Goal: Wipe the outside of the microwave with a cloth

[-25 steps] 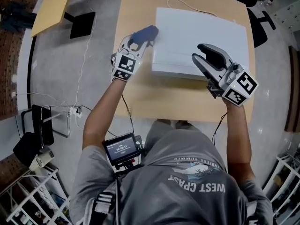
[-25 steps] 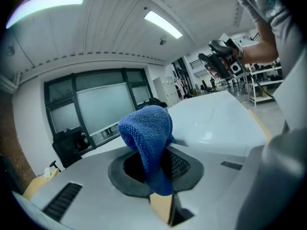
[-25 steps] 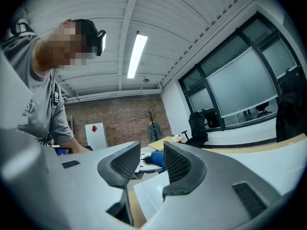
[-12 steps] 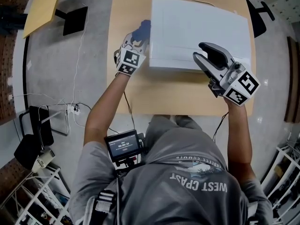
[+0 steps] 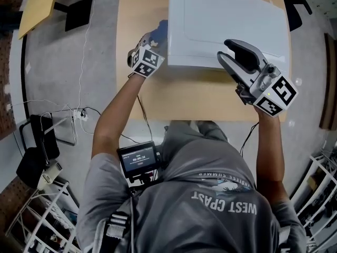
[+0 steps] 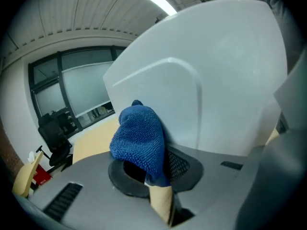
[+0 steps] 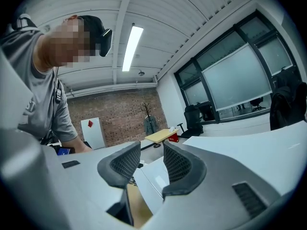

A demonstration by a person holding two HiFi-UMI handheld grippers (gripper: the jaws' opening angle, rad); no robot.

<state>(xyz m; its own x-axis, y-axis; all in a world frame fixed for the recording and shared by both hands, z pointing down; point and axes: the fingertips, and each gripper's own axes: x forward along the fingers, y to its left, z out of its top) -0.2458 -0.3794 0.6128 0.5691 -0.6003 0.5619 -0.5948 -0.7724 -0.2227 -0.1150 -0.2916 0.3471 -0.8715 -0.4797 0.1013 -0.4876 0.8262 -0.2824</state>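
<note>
Head view, looking steeply down: a white microwave (image 5: 226, 20) sits on a pale wooden table (image 5: 200, 96), and only its top and a strip of its near face show. Its inside cannot be seen from any view. The person stands at the table's near edge in a grey printed shirt, with a small screen device (image 5: 138, 159) hanging at the chest.

The left gripper (image 5: 155, 38) is low at the microwave's left side, its jaws clenched on a blue cloth (image 5: 159, 29). The cloth bunches out past the tips and lies at the left wall of the microwave. In the left gripper view the cloth (image 6: 139, 138) stands up in a lump from the closed jaws and looks pressed to the white side panel (image 6: 216, 80), with the tabletop running away behind it.

The right gripper (image 5: 223, 50) is over the microwave's near right corner with its jaws apart. In the right gripper view the two black pads (image 7: 127, 164) stand open, and in the gap between them only the microwave's white edge and a bit of the table beyond can be seen. Whether that gripper rests on the top I cannot tell.

Around the table, cables (image 5: 79, 62) trail over the grey floor, and a second table (image 5: 37, 1) stands at the far left. Wire racks (image 5: 37, 220) in the lower corners hold small things that are too small to make out.
</note>
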